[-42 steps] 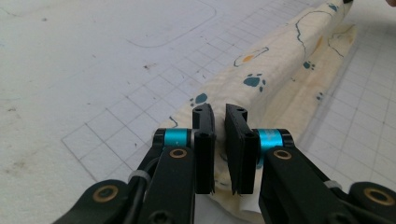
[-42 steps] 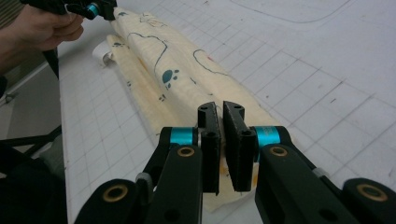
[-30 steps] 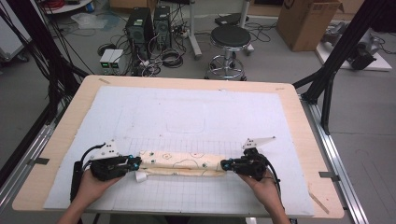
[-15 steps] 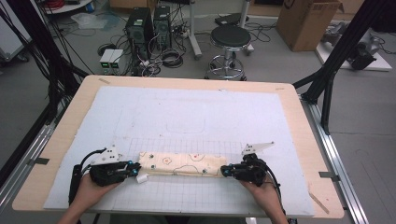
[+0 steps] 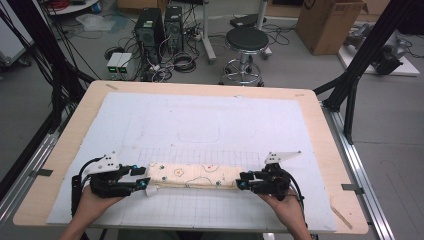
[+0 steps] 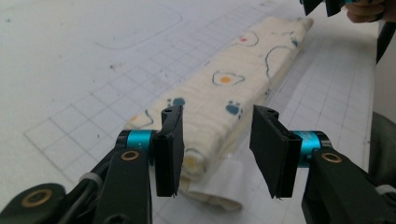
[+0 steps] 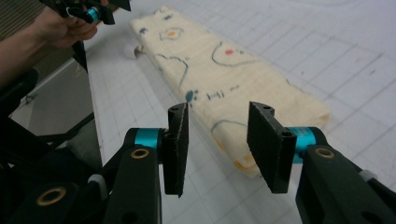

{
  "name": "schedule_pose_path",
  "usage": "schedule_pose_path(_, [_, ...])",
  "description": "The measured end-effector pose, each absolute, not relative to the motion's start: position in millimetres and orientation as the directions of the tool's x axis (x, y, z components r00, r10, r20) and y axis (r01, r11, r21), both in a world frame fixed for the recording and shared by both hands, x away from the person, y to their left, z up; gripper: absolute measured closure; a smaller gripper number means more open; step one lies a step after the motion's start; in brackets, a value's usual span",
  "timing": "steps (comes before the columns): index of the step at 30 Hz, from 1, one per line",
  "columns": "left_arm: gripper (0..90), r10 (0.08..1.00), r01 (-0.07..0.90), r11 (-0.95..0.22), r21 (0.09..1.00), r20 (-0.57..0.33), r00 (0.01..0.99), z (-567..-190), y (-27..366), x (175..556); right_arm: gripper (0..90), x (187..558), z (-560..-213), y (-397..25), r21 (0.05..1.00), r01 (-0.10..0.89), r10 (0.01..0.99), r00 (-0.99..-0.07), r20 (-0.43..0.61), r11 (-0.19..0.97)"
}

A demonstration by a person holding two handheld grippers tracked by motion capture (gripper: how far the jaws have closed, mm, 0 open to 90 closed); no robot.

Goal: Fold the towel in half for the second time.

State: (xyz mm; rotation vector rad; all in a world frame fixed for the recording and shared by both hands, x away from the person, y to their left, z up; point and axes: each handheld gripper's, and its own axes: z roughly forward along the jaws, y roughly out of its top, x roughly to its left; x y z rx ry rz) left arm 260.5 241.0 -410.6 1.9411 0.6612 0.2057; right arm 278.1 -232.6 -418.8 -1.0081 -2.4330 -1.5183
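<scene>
A cream towel printed with small drawings lies folded into a long strip on the white grid mat, near the front of the table. My left gripper stands open at the strip's left end; in the left gripper view the jaws straddle that end of the towel without pinching it. My right gripper is open at the right end. In the right gripper view the towel runs away from the jaws toward the other gripper.
The mat covers a wooden table and carries a faint rounded-rectangle outline at its middle. Beyond the far edge, on the floor, are a stool, computer towers with cables and a cardboard box. Black frame legs flank the table.
Both hands have drawn slightly toward the near edge. The towel strip lies flatter and a little wider than a second ago.
</scene>
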Motion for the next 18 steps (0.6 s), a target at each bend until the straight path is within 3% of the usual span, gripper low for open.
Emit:
schedule_pose_path(3, [56.7,0.516,0.349,-0.328,0.878,-0.144,0.845,-406,232,263,62.4,279,-410,-227,0.772,0.570,0.482,-0.780,0.399,0.283])
schedule_pose_path(11, [81.3,0.497,0.341,-0.375,0.862,-0.123,0.859,-404,201,271,79.4,287,-402,-200,0.770,0.552,0.453,-0.803,0.387,0.321])
schedule_pose_path(18, [87.0,0.481,0.341,-0.423,0.839,-0.111,0.870,-405,182,279,85.9,296,-400,-174,0.760,0.538,0.428,-0.822,0.376,0.365])
